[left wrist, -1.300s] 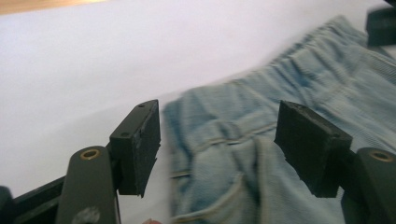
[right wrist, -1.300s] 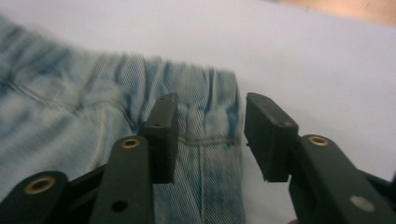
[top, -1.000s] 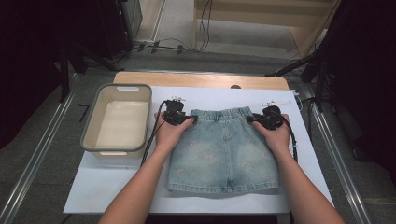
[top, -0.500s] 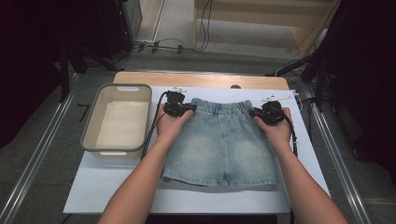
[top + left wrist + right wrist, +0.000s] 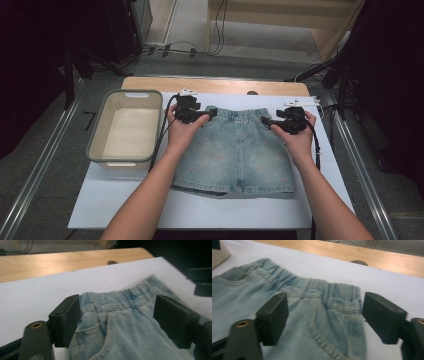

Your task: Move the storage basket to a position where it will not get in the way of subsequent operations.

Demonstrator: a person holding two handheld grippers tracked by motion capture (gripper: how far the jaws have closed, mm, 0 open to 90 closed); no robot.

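Observation:
A pale blue denim skirt (image 5: 235,150) lies flat on the white sheet (image 5: 125,200), waistband at the far side. My left gripper (image 5: 210,114) hovers over the waistband's left corner and my right gripper (image 5: 266,121) over its right corner. Both have just been opening, and their jaws now stand wide apart. In the left gripper view the skirt's corner and pocket (image 5: 117,322) lie below the gap, untouched by the pads (image 5: 66,320). In the right gripper view the elastic waistband (image 5: 324,305) lies below the parted pads (image 5: 273,317).
A beige plastic tub (image 5: 126,127) stands on the sheet's left side, close to my left forearm. A strip of bare wood tabletop (image 5: 215,85) runs behind the sheet. Metal rails (image 5: 35,175) flank the table. Cables trail on the floor beyond.
Both grippers let go of the waistband corners and rose a little. The skirt, slid toward the far side just before, now lies flat and still.

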